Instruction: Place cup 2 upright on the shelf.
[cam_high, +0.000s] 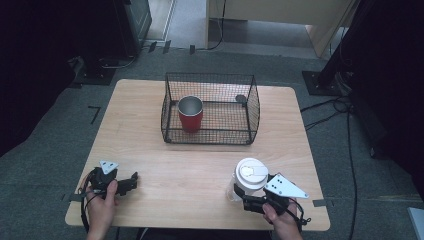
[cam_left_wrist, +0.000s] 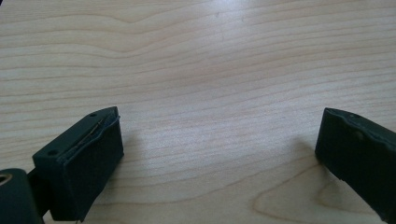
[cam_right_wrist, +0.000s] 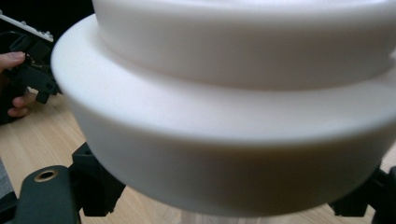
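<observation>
A clear cup with a white lid (cam_high: 251, 172) sits at the table's front right. My right gripper (cam_high: 244, 199) is shut on its lower body, with the grey plate to its right. In the right gripper view the white lid (cam_right_wrist: 233, 116) looms close, with one black jaw low on each side of the cup. At the front left, my left gripper (cam_high: 131, 182) rests by the table edge in a hand. Its fingers (cam_left_wrist: 88, 158) stand wide open over bare wood, holding nothing. A red cup (cam_high: 190, 114) with a silver inside stands upright in the wire basket (cam_high: 255, 115).
The black wire basket sits at the middle back of the wooden table (cam_high: 200, 165). Grey carpet with cables surrounds the table, and dark stands rise at both back corners. The other hand with the left gripper (cam_right_wrist: 28, 70) shows far off in the right gripper view.
</observation>
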